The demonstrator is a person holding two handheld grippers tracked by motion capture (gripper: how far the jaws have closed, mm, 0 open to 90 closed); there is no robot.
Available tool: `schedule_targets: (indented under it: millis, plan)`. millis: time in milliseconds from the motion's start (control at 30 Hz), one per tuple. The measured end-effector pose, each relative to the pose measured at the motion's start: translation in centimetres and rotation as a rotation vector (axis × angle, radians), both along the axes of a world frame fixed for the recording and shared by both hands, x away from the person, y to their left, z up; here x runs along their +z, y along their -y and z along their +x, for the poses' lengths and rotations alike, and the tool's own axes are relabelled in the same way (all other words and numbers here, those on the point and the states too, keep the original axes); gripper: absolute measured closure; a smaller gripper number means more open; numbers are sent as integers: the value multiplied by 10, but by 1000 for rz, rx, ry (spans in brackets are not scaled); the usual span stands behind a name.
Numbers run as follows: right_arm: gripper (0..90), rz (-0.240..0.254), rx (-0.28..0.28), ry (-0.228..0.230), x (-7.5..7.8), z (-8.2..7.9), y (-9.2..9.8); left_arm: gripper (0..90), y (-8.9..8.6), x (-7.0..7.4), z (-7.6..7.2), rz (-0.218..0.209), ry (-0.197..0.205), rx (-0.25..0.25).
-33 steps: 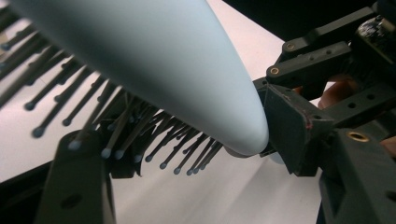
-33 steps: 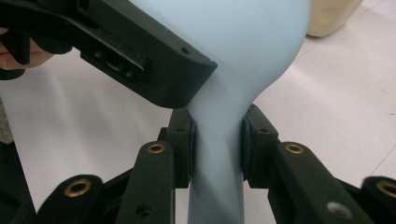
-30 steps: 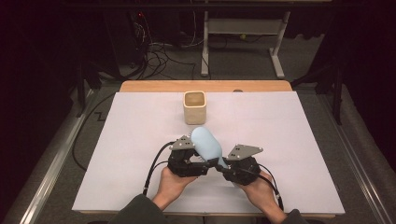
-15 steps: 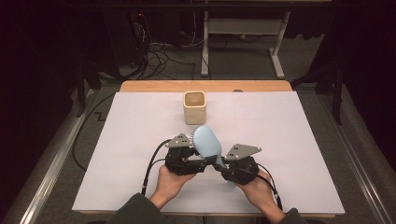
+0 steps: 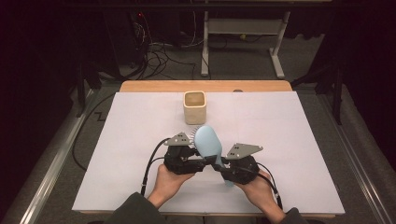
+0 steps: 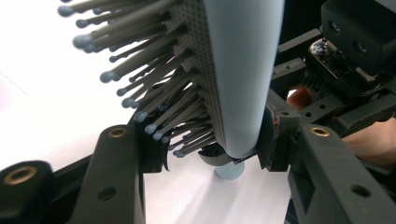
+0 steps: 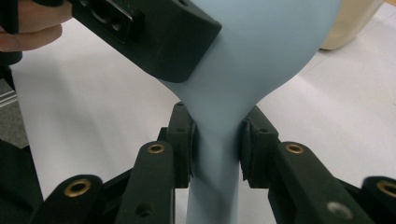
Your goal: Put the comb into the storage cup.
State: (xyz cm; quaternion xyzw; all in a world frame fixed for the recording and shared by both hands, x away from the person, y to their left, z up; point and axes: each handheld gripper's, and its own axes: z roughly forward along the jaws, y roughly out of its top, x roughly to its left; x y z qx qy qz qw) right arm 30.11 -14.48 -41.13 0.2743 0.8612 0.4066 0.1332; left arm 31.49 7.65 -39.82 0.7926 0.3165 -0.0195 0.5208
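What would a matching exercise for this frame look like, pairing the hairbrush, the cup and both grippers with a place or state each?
Things:
1. hairbrush
2. beige cup
3. left gripper
4. right gripper

Places or states:
A. stands alone at the far side of the white sheet
B. clamps the brush's neck above the handle
C. held above the sheet between both grippers
D. has just been closing on the bristled head

Pairs: 1-C, 2-A, 3-D, 4-B

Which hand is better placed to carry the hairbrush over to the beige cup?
Probably the right. The right gripper clamps the hairbrush at its narrow handle neck. The left gripper squeezes the bristled head, a softer hold. The cup stands just beyond.
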Motion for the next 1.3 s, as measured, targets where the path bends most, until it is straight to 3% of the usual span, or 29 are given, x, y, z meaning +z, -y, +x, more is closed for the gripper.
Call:
schedule_targets:
  millis: [367, 800, 1067, 1300]
  plan:
    - [673, 23, 24, -12, 0, 1, 0, 542, -1, 4, -1, 10, 15, -11]
    - [472, 86, 17, -51, 0, 5, 6, 542, -13, 10, 1, 0, 33, 37]
    - [370, 142, 13, 4, 0, 3, 9, 541, -21, 15, 1, 8, 54, 67]
    - [315, 156, -1, 15, 0, 4, 14, 541, -28, 20, 3, 8, 62, 89]
